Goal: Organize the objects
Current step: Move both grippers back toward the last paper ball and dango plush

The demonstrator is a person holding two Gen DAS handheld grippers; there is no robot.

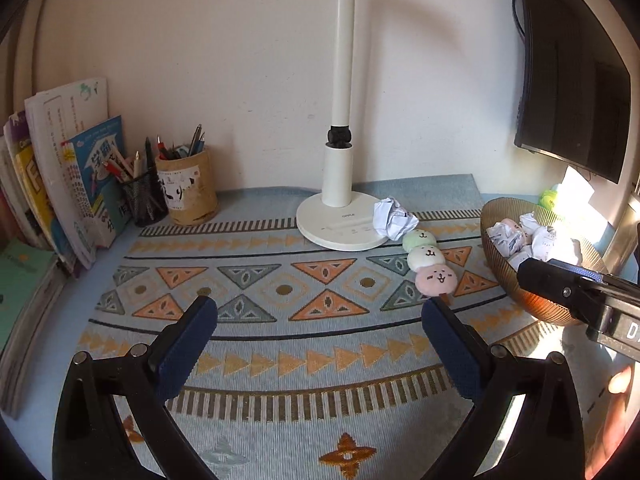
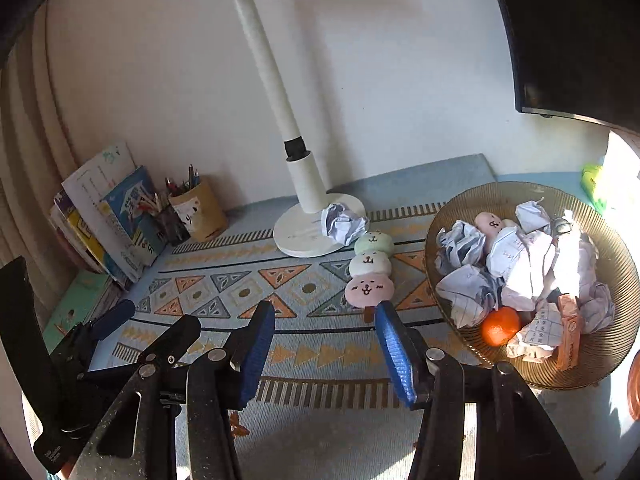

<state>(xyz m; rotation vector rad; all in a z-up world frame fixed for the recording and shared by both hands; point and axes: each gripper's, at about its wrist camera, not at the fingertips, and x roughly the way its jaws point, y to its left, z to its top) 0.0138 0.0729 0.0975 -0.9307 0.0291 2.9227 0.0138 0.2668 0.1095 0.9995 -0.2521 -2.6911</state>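
Note:
A crumpled white paper ball [image 1: 394, 218] [image 2: 344, 224] lies against the lamp base. Beside it a three-ball plush skewer [image 1: 428, 258] [image 2: 370, 276], green, white and pink, rests on the patterned mat. To the right a brown ribbed bowl [image 1: 496, 272] [image 2: 440, 216] holds several paper balls, an orange [image 2: 500, 326], a small plush and an orange packet [image 2: 570, 332]. My left gripper [image 1: 318, 312] [image 2: 150, 324] hovers open over the mat with nothing between its pads. My right gripper [image 2: 326, 314] [image 1: 532, 276] is open too, its right pad just below the pink plush ball's stick, beside the bowl.
A white desk lamp [image 1: 340, 232] stands at the back centre. Two pen holders [image 1: 188, 188] and leaning books [image 1: 68, 184] fill the back left corner. A dark monitor [image 1: 572, 80] hangs at the upper right. The woven mat [image 1: 280, 280] covers the desk.

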